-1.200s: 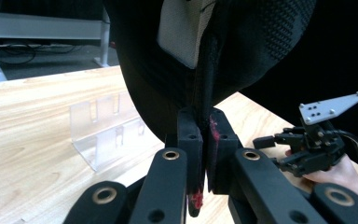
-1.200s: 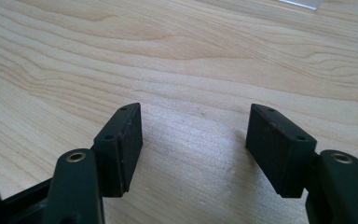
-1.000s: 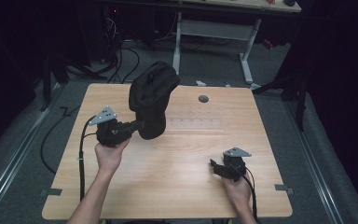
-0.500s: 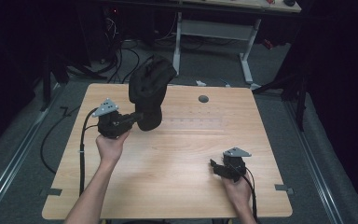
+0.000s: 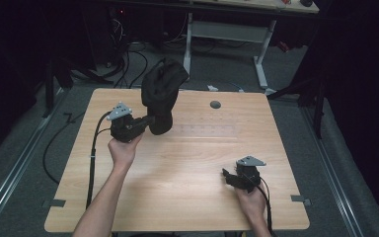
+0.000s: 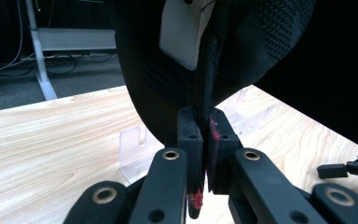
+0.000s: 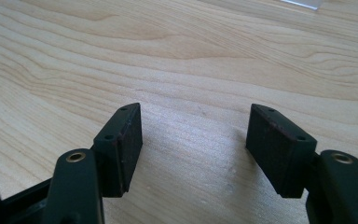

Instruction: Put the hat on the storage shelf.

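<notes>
A pale table top of light wood [image 5: 187, 163] is seen, its grain running in long wavy lines under a smooth, faintly satin finish [image 7: 177, 60]. A black cloth cap [image 5: 162, 91] is shown with a matt surface; a knitted, mesh-like weave [image 6: 279, 28] is made out on one panel, and a white fabric label [image 6: 184, 32] is sewn inside. The left gripper [image 6: 204, 140] and the right gripper [image 7: 193, 140] are built of matt black plastic with brass-coloured metal rivets. Their pads [image 7: 131, 135] look dull and rubbery, slightly scuffed. A small clear plastic stand [image 6: 135, 149] is seen glossy and transparent. The grey three-cornered plate [image 5: 250, 161] appears as matt metal.
</notes>
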`<state>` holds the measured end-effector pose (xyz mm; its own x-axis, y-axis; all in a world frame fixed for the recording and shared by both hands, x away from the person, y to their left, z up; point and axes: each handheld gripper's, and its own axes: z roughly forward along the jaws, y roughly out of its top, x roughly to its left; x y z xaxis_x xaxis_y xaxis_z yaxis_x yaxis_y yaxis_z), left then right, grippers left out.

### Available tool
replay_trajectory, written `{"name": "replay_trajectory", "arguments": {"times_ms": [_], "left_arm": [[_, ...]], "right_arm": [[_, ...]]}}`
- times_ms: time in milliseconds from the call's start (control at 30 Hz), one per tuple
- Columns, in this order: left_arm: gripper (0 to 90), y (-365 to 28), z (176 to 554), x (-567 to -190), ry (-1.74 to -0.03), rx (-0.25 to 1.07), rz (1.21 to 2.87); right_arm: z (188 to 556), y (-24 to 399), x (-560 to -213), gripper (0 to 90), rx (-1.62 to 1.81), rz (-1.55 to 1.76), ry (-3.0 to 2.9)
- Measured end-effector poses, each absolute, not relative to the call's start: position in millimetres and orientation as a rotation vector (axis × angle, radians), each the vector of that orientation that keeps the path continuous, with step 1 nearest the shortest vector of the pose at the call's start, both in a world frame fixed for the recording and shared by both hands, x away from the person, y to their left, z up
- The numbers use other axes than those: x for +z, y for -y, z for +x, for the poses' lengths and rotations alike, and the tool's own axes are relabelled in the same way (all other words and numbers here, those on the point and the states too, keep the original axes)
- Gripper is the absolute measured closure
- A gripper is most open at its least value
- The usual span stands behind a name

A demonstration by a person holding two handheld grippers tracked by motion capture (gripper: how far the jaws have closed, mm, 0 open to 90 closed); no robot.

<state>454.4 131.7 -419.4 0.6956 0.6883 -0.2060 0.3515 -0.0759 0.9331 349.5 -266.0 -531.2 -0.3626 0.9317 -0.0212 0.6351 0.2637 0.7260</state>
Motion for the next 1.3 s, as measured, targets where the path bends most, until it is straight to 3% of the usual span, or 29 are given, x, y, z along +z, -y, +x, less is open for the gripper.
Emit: {"name": "replay_trajectory", "arguments": {"times_ms": [700,1133,1300], "left_arm": [[86.4,-116.2,469.5,-437.0,-0.849,0.382,1.734],[85.2,-120.3,472.2,-449.9,-0.891,0.322,1.721],[80.0,-124.9,472.0,-451.3,-0.915,0.311,1.717]], "right_arm": [[349.5,266.1,-531.2,35.9,0.883,1.415,-2.092],[349.5,266.0,-531.2,35.8,0.883,1.414,-2.093],[349.6,266.2,-531.2,35.8,0.882,1.411,-2.093]]}}
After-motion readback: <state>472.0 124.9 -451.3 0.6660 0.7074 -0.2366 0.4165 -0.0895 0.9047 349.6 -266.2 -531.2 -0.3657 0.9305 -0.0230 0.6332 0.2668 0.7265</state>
